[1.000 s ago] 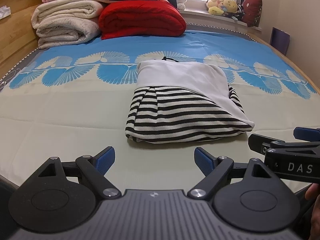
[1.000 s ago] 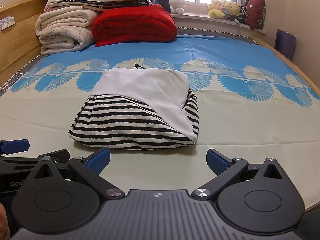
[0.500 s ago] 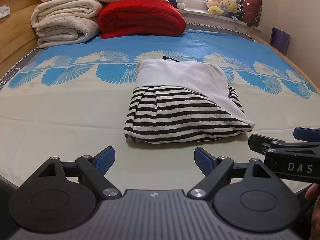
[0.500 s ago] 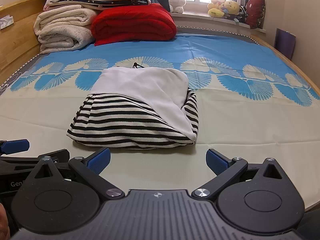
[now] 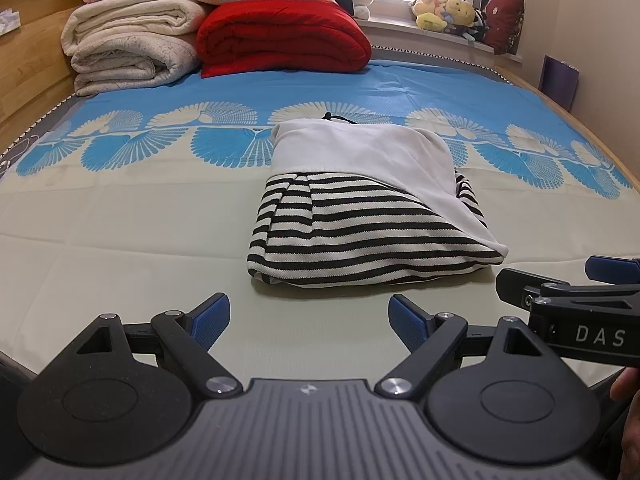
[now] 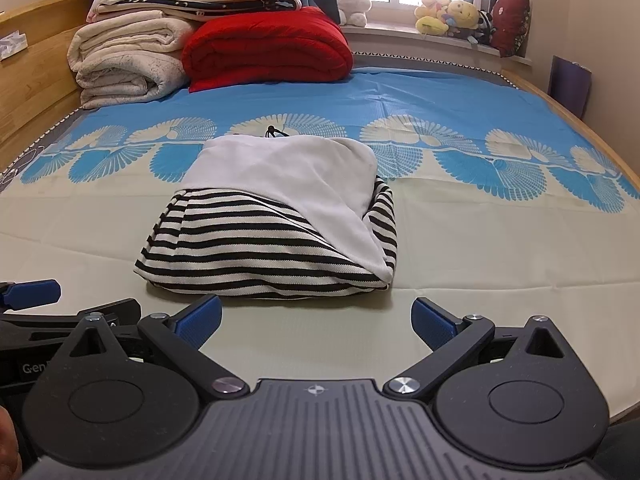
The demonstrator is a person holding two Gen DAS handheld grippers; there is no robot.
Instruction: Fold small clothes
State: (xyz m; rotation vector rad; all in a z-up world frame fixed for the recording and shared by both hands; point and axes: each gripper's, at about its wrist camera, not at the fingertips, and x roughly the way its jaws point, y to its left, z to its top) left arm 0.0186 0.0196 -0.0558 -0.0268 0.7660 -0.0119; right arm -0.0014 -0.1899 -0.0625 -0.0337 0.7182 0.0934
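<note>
A folded garment (image 5: 372, 208), black-and-white striped below and plain white on top, lies flat on the bed; in the right wrist view the same garment (image 6: 276, 216) sits straight ahead. My left gripper (image 5: 309, 318) hovers just in front of its near edge, open, with nothing between the blue pads. My right gripper (image 6: 316, 320) is also open and empty, a short way in front of the garment. Both stay apart from the cloth. The right gripper (image 5: 576, 280) shows from the side at the right edge of the left wrist view.
A bedsheet (image 5: 120, 216) with a blue fan pattern covers the bed. Folded cream blankets (image 5: 132, 52) and a red quilt (image 5: 280, 36) are stacked at the headboard end. Plush toys (image 6: 452, 16) line the windowsill. A wooden bed rail (image 6: 32, 92) runs along the left.
Both grippers have shifted very slightly; the garment sits a touch lower and to the left in the views. It has not been touched.
</note>
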